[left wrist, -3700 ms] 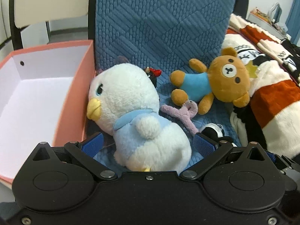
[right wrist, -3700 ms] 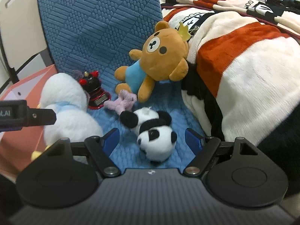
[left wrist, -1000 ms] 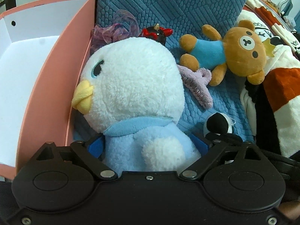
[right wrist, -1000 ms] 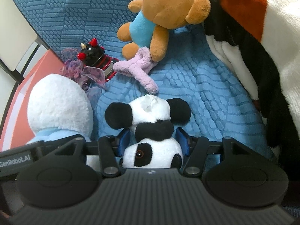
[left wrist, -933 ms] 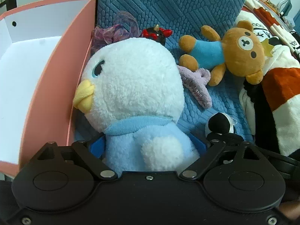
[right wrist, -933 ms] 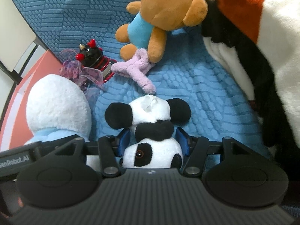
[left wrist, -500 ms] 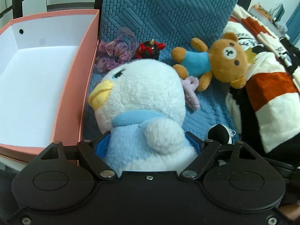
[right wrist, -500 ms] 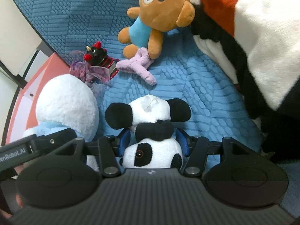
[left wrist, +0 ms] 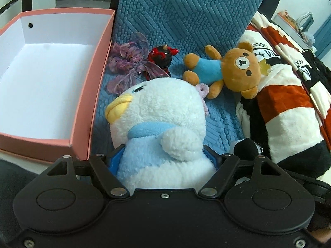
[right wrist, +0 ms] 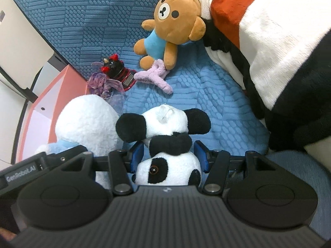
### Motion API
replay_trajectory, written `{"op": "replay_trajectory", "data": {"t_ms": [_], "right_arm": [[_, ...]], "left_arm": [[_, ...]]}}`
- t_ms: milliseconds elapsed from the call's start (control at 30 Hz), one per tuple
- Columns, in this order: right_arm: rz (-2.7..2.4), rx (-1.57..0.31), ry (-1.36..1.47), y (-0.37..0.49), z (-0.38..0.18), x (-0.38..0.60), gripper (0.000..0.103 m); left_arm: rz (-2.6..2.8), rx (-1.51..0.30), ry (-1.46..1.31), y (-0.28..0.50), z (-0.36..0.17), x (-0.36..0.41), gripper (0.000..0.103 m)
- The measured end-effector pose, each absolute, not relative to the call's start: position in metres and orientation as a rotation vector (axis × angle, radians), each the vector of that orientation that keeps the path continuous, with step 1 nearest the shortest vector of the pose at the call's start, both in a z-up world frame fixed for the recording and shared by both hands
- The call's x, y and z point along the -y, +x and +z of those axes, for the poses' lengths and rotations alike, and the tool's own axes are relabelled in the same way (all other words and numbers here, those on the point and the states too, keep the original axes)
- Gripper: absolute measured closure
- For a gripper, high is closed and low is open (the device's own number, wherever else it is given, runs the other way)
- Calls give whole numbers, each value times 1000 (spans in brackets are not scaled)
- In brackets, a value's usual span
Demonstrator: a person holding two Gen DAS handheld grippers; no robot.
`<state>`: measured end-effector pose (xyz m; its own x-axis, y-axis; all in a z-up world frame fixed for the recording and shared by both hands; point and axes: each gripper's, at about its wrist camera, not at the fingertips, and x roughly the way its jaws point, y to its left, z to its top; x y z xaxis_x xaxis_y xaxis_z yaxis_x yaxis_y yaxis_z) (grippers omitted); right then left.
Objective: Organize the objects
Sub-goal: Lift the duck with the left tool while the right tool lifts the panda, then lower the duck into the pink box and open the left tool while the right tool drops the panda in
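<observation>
On the black body of the left gripper (right wrist: 51, 163), seen at 8 o'clock in the right wrist view, a small white label reads "GenRoboLAI"; the last letters are not sharp. On the striped blanket (left wrist: 289, 95), at 2 o'clock in the left wrist view, black letters look like "GOOD", but they are partly folded and I cannot read the full word.

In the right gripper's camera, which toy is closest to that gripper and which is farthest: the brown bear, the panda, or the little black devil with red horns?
1. Panda: between the right gripper's fingers.
2. Black devil: farther up, to the left.
3. Brown bear: at the top, beside the striped blanket.
</observation>
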<state>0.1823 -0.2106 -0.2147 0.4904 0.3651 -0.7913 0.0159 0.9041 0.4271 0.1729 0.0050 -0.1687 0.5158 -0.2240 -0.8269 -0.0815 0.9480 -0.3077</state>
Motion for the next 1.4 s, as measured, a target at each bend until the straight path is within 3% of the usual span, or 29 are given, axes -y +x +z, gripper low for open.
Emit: {"op": "replay_trajectory", "data": {"t_ms": [1400], "right_arm": [[298,-951,380,212,-75,175,46]], "left_arm": [[-178,-934,-539,216,-61,-60,40]]}}
